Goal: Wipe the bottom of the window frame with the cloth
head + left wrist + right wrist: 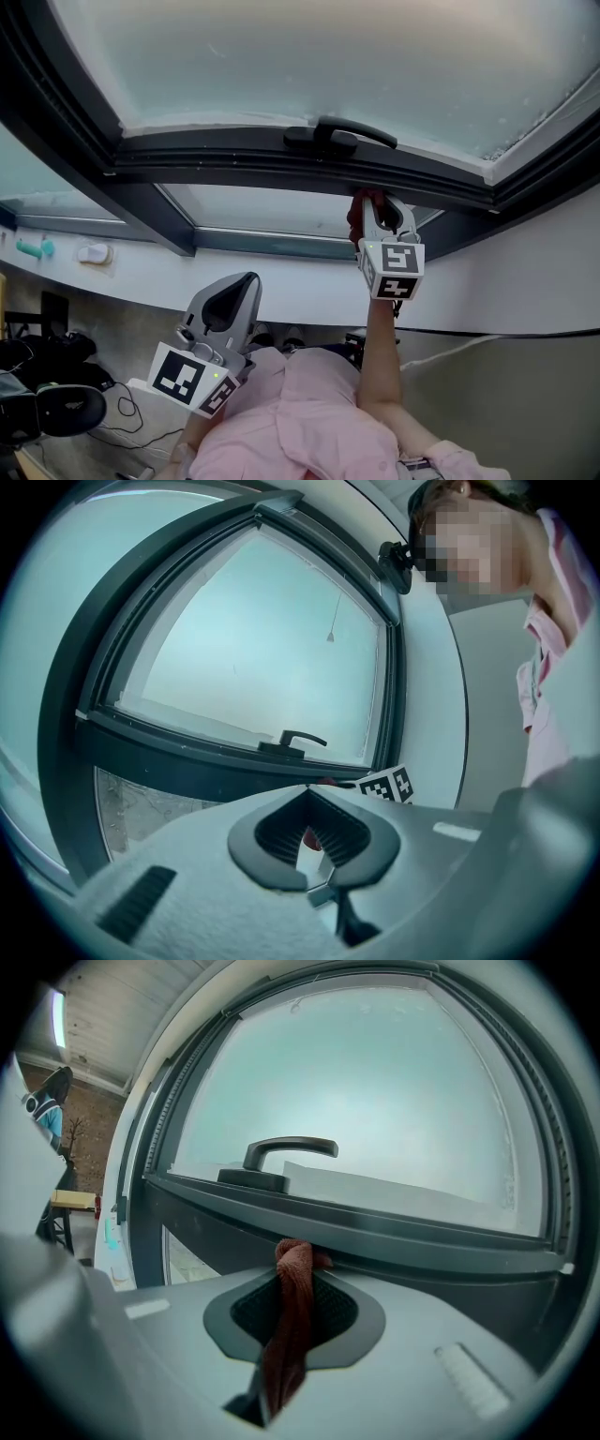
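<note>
Dark window frame [281, 167] fills your view; your right gripper [375, 204] clamps the red cloth [292, 1321] against its bottom rail at 12 o'clock, your left gripper [231, 300] closed, empty.

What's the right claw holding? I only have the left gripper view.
Observer: The right claw is shut on a red cloth.
Operator: Is the cloth on the frame?
Observer: Its top end appears to touch the frame's bottom rail, just below the handle.
Operator: And where's my left claw?
Observer: The head view shows the left claw low by the person's chest, well clear of the frame.
</note>
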A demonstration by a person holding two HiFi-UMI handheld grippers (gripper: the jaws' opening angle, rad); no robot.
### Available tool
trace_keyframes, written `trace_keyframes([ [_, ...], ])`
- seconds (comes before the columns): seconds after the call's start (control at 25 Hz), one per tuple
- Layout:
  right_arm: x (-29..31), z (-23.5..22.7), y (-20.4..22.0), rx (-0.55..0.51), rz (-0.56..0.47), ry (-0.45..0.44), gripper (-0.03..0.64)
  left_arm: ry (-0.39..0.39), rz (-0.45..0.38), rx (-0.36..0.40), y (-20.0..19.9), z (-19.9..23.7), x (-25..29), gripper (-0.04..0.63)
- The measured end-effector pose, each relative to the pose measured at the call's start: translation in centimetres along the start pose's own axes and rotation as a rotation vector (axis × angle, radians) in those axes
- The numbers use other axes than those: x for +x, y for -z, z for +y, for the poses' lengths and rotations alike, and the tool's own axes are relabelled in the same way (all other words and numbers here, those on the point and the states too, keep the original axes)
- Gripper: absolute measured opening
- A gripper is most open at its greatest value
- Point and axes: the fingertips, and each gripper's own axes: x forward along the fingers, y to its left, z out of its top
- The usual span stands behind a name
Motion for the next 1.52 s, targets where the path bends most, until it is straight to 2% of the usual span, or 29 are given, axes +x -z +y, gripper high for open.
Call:
trace_keyframes([
  [0.6, -0.6, -1.7, 0.4, -0.018, -0.007, -0.026, 0.048, -0.008, -0.022, 0.007, 0.3, -2.0, 1.3, -0.002],
  [1.2, -1.8, -5.0, 1.2, -0.001, -0.018, -0.001, 0.048, -0.007, -0.029, 0.014, 0.9, -4.3, 2.4, -0.002],
  [1.52, -2.5, -7.3, 1.8, 0.018, -0.015, 0.040, 0.049, -0.004, -0.022, 0.013, 1.2, -4.9, 2.8, -0.002],
])
